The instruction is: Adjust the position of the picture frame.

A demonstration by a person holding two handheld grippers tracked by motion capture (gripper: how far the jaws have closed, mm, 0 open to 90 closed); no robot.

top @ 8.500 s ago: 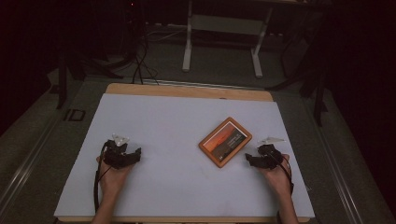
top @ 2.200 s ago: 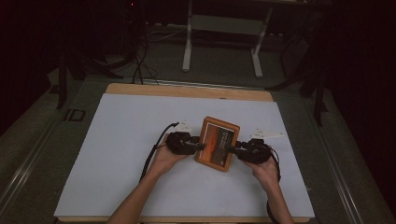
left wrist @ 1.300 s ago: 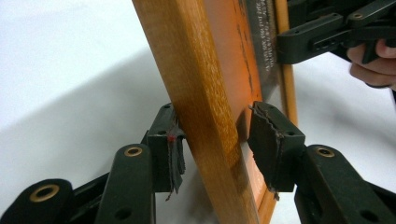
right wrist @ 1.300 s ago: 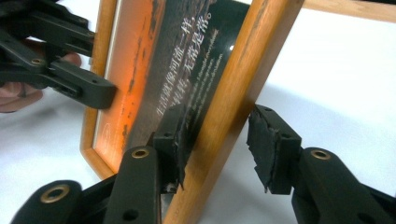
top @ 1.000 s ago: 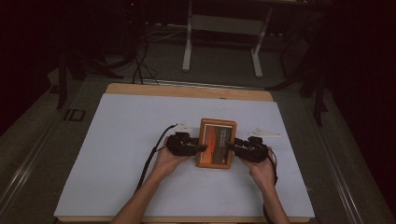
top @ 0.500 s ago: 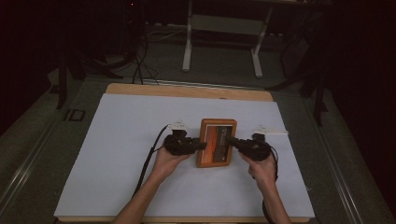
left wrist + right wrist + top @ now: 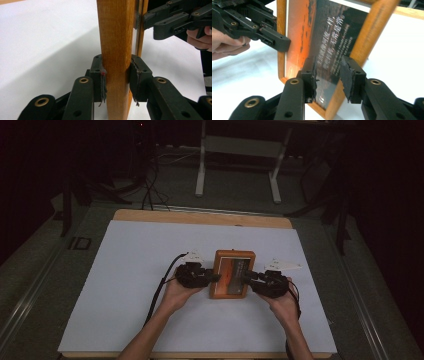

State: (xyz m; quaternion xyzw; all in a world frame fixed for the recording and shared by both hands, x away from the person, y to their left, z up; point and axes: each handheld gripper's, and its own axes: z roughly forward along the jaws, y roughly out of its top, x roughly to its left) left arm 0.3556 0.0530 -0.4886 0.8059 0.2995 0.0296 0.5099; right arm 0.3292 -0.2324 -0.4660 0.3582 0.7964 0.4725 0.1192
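A wooden picture frame with an orange and dark print lies in the middle of the white table top, between my two grippers. My left gripper is shut on its left rail; in the left gripper view both pads press on the wooden edge. My right gripper is at the frame's right side. Its jaws have just been opening. The frame's right rail stands between them, and the pads stand off it. Each gripper also shows across the frame in the other's view: right gripper, left gripper.
A white sheet covers the wooden table, with bare room on all sides of the frame. The left gripper's cable trails toward the front edge. Behind the table, a metal stand and floor cables sit in the dark.
Both hands came in from the table's sides to the frame. The frame shifted left and turned from diagonal to square with the table. In the last second the left jaws closed on it.
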